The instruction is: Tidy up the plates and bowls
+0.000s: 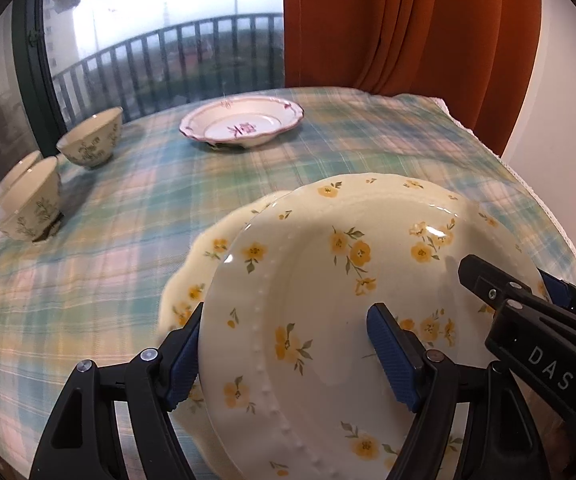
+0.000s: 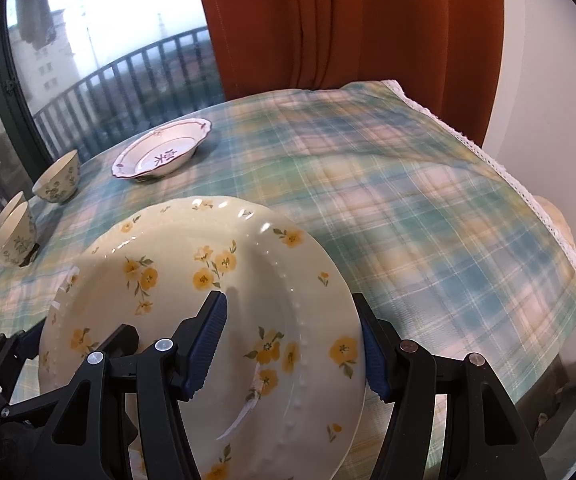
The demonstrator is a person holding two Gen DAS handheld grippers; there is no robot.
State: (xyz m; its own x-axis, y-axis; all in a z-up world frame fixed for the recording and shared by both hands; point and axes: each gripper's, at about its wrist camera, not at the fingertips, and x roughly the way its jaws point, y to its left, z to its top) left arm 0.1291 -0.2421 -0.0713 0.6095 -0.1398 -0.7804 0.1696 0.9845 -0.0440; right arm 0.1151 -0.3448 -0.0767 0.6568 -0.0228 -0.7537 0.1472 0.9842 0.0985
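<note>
**Plates with yellow flowers held by both tongs over the checked cloth**

The plates were two, cream with yellow flowers, one lying on the other. The top plate (image 1: 327, 300) showed a ring of small raised dots, and the lower plate (image 1: 192, 276) looked out from under it on the side toward the bowls. The pair was tilted above the near part of the table (image 1: 367, 136), which was the largest thing in the room and was covered with a cloth in green, blue and pink checks with a white lace edge. Behind the table hung an orange curtain (image 1: 407, 20) and beside it was a window (image 1: 168, 20) with a dark railing outside.

The left gripper (image 1: 291, 354) was clenched on the rim of the plates: one blue pad was under the edge and the other lay on the inner face. The right gripper (image 2: 293, 350) grasped the opposite rim in the same way, with one pad on the inner face and the other against the outer edge.

At the far side stood a white deep plate (image 1: 244, 122) with a purple rim and a purple mark in its middle, well apart from the held plates. At the window side stood a single bowl (image 1: 92, 138) with a green leaf pattern, and nearer to me two more such bowls (image 1: 30, 200), one nested in the other.
</note>
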